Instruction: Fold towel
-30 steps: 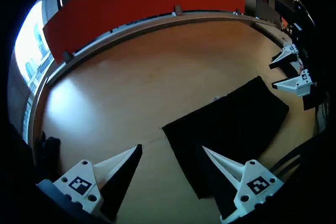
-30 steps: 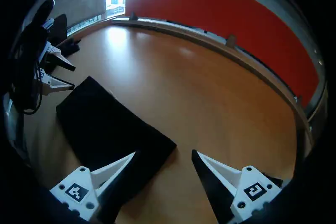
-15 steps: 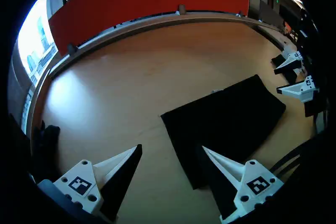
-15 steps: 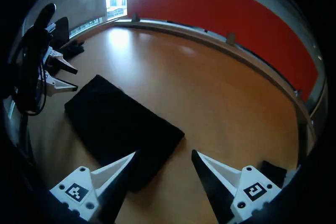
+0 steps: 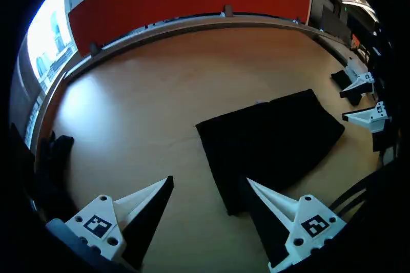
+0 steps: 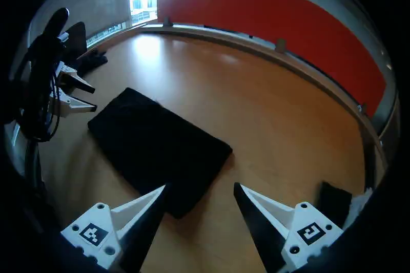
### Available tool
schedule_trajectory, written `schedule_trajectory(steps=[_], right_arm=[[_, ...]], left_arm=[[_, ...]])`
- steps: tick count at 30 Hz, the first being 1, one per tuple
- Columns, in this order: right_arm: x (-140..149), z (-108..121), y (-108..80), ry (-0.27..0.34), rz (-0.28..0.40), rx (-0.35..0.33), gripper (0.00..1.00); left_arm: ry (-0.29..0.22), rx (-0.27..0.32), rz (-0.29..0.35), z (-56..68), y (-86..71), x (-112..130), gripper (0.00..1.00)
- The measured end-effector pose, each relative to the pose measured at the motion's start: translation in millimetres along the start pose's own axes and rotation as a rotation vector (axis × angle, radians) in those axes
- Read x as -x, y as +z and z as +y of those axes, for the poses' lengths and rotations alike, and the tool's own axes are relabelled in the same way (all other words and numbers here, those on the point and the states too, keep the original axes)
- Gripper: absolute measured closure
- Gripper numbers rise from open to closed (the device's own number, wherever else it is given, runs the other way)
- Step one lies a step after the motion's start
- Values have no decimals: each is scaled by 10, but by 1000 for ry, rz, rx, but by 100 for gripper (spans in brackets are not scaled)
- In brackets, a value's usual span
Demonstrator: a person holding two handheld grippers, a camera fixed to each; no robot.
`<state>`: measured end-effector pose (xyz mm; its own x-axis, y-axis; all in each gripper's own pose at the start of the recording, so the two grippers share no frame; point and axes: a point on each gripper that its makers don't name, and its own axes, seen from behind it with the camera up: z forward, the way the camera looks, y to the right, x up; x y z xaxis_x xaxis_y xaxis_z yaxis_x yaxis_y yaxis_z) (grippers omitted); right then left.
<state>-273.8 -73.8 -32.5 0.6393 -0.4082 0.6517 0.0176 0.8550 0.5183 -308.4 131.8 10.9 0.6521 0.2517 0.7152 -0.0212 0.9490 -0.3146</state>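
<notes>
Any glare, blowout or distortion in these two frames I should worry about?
Left gripper view: window blown out, soft glare patch on the table, black towel reads as a flat shape with no fold detail. Right gripper view: window blown out too, glare on the table's far corner, red divider bowed by the fisheye; no obvious motion blur in either.

In the left gripper view, a wooden desk (image 5: pixel 154 99) carries a flat, folded black towel (image 5: pixel 266 140) just ahead of the fingers (image 5: pixel 277 201); a small dark object (image 5: pixel 57 150) lies well left of them.
</notes>
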Motion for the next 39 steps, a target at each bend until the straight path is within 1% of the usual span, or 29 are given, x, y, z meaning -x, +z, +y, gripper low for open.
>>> schedule_trajectory(steps=[8,18,21,26,30,39], right_arm=[[-13,-26,-10,-15,4,-11,7],[-46,-80,15,-53,8,-42,7],[-58,-98,27,-66,7,-53,7],[-78,-130,43,-90,6,-69,7],[-85,-152,48,-101,4,-80,7],[0,-188,50,-122,-13,-97,7]], left_arm=[[-28,-14,-2,-11,-60,69,6],[-85,-36,-9,-66,-160,214,6],[-106,-45,-8,-91,-196,254,6],[-158,-61,-10,-121,-264,336,6],[-191,-65,-12,-127,-310,400,6],[-208,-80,-15,-154,-403,485,6]])
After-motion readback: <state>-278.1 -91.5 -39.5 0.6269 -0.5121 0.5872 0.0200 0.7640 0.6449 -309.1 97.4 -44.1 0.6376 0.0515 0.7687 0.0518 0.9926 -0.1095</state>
